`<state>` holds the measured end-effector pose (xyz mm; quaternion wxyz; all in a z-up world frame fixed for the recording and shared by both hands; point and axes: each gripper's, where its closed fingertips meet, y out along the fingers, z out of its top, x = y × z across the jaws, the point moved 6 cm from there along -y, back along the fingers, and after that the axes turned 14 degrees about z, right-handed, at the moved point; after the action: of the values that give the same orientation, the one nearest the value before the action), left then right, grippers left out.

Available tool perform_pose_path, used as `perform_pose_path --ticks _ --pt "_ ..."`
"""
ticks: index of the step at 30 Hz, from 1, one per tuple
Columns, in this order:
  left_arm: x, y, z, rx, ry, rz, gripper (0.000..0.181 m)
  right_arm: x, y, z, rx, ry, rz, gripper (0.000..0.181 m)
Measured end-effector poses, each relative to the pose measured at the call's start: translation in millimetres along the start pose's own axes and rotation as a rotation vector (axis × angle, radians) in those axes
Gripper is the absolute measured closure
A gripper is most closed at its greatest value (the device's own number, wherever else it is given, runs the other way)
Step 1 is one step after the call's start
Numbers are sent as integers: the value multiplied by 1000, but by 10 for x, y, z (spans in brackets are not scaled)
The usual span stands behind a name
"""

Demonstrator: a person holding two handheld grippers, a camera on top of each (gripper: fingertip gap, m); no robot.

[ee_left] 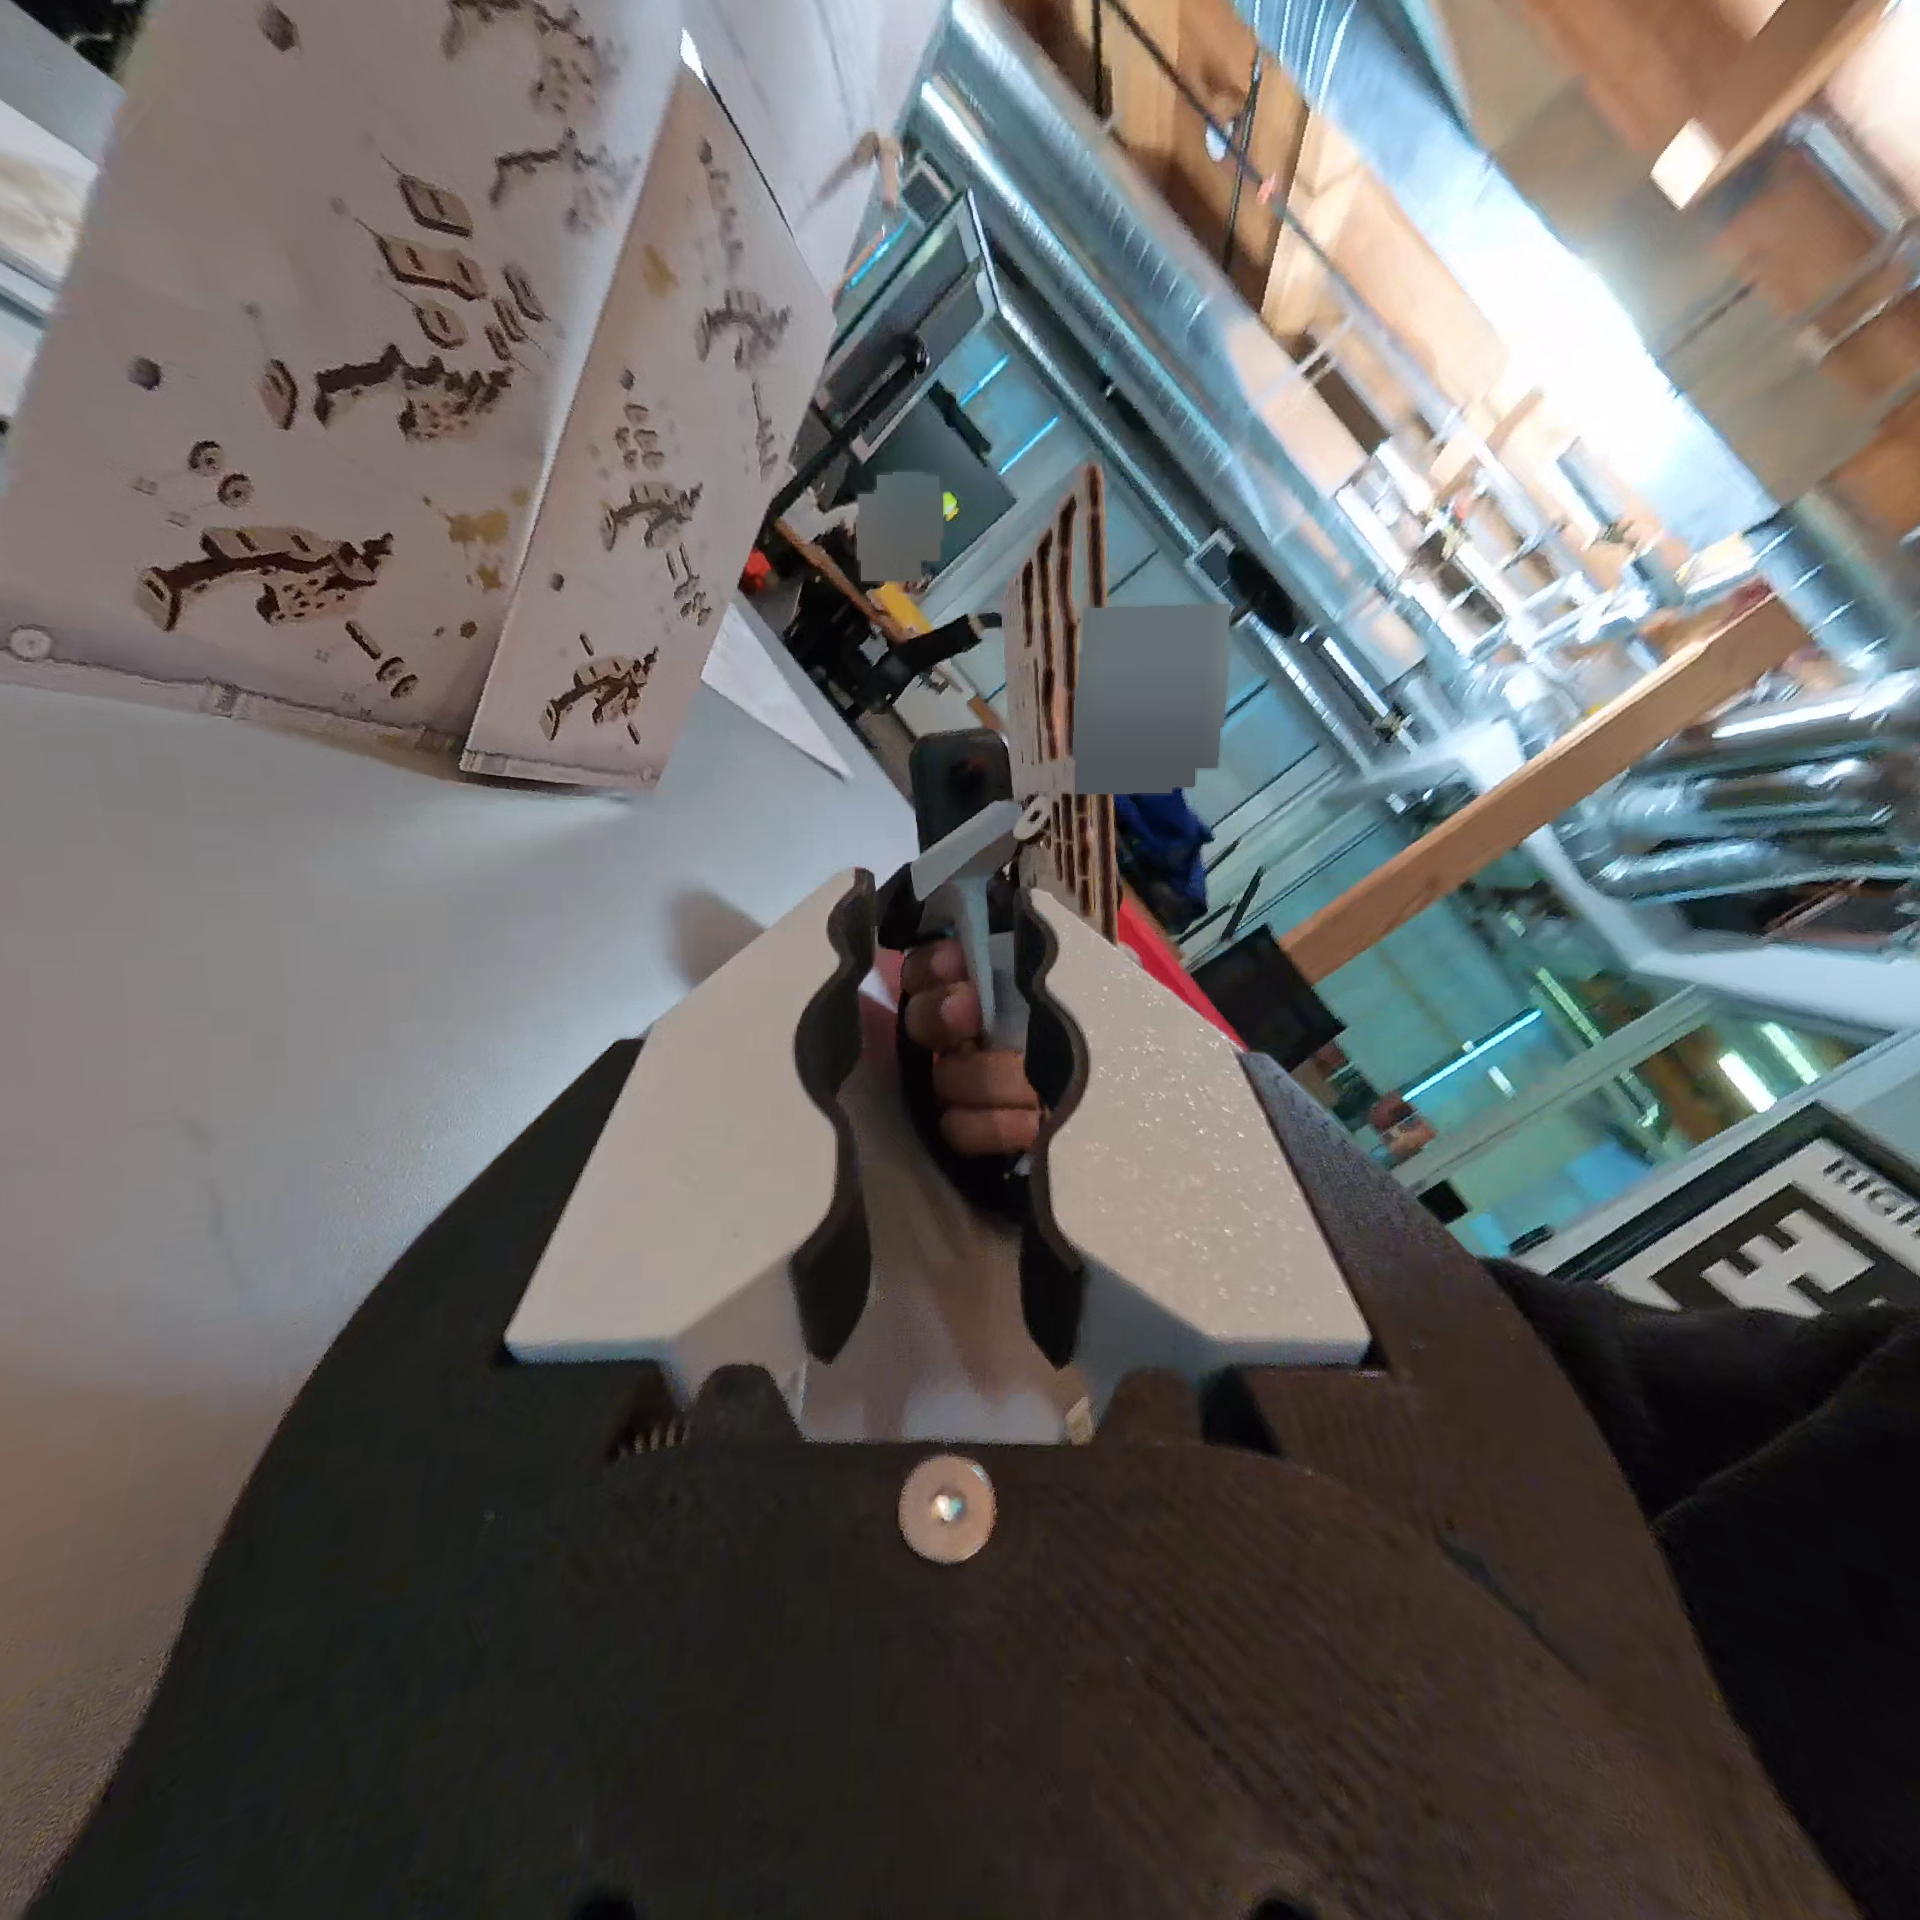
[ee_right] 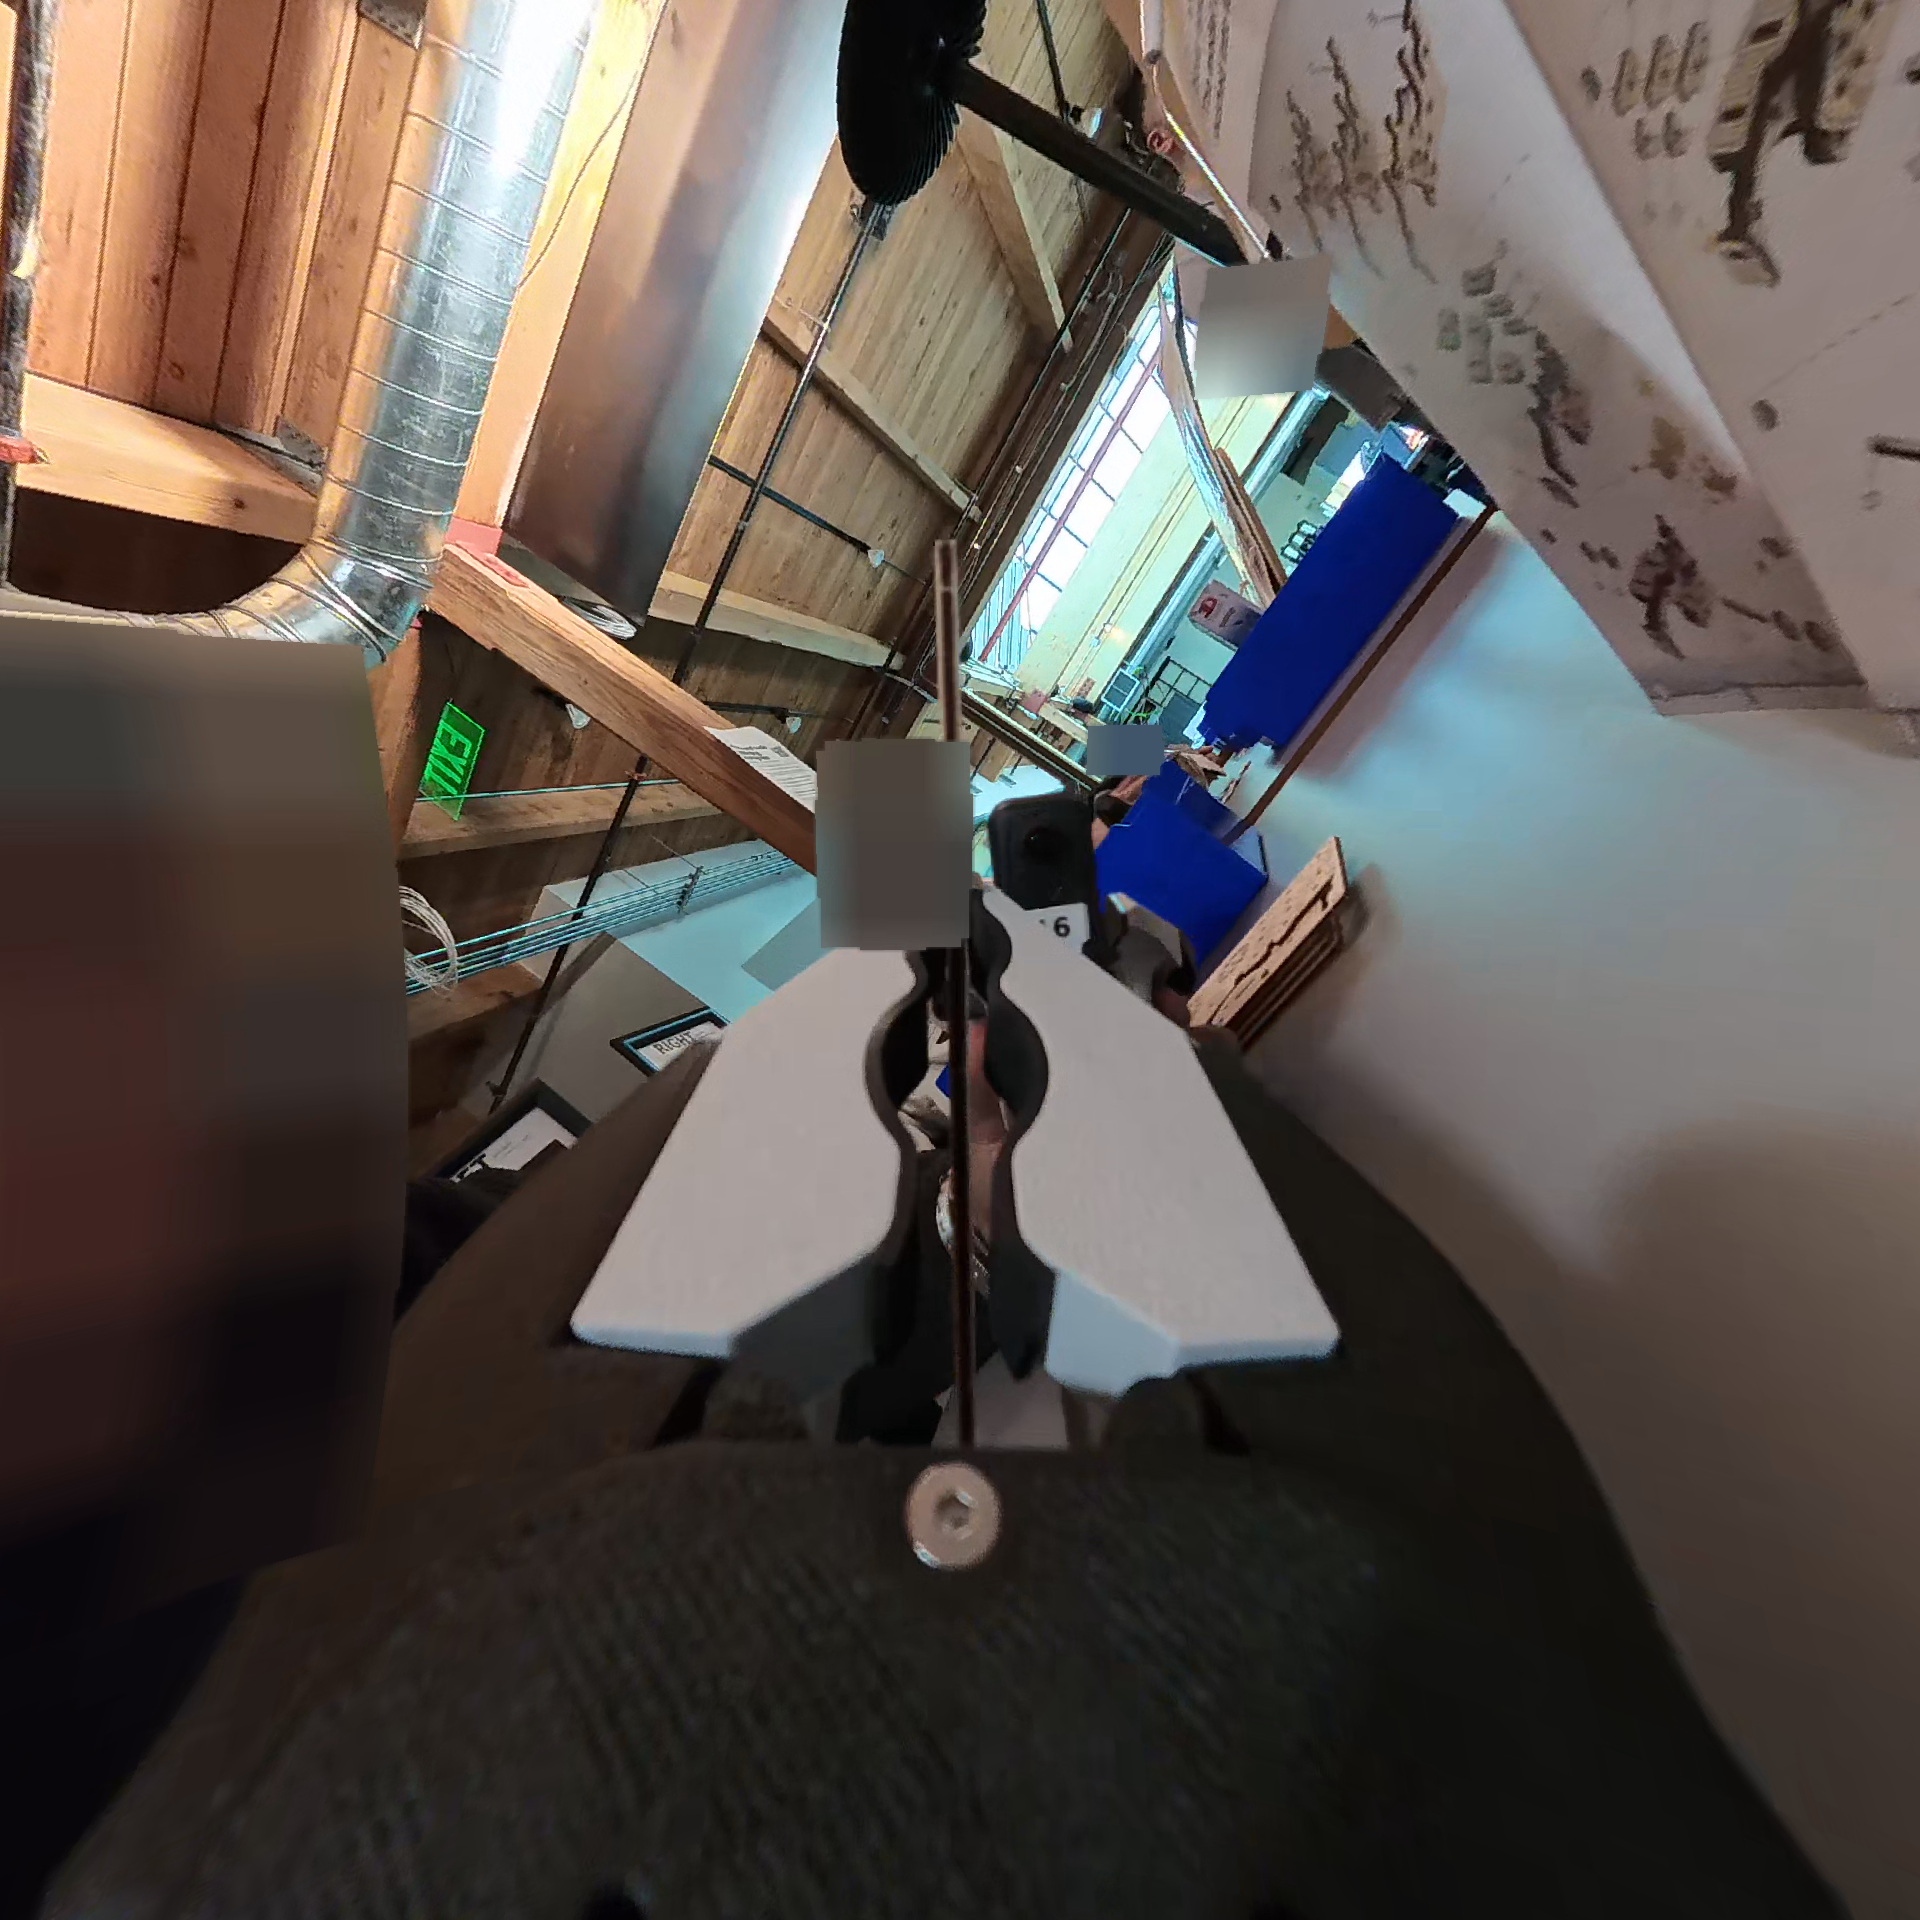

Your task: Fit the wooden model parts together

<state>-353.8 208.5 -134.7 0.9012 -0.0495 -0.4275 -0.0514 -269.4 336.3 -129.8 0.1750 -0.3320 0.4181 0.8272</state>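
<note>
My right gripper (ee_right: 954,966) is shut on a thin laser-cut wooden sheet (ee_right: 948,665), seen edge-on and sticking out past the fingertips. In the left wrist view the same sheet (ee_left: 1055,644) stands upright with dark cut lines, held by the right gripper (ee_left: 987,862) with a hand (ee_left: 977,1081) on its grip. My left gripper (ee_left: 945,899) is open and empty, pointing at the right gripper from close by. The left gripper's camera (ee_right: 1039,847) shows just beyond the sheet in the right wrist view.
A stack of wooden part sheets (ee_right: 1283,951) lies on the white table (ee_right: 1558,1039). Printed instruction pages (ee_left: 343,343) stand at the table's far side, also visible in the right wrist view (ee_right: 1662,312). Blue boxes (ee_right: 1340,613) sit beyond the stack. The grippers' ends are close to 6 cm from one another.
</note>
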Motion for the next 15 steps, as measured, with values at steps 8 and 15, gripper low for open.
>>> perform_pose_path --ticks 8,15 --pt "-7 1 4 4 -4 3 157 19 0 -10 -4 8 -15 181" --pt "-4 25 -21 -16 18 20 158 35 15 -32 -26 12 -30 180"
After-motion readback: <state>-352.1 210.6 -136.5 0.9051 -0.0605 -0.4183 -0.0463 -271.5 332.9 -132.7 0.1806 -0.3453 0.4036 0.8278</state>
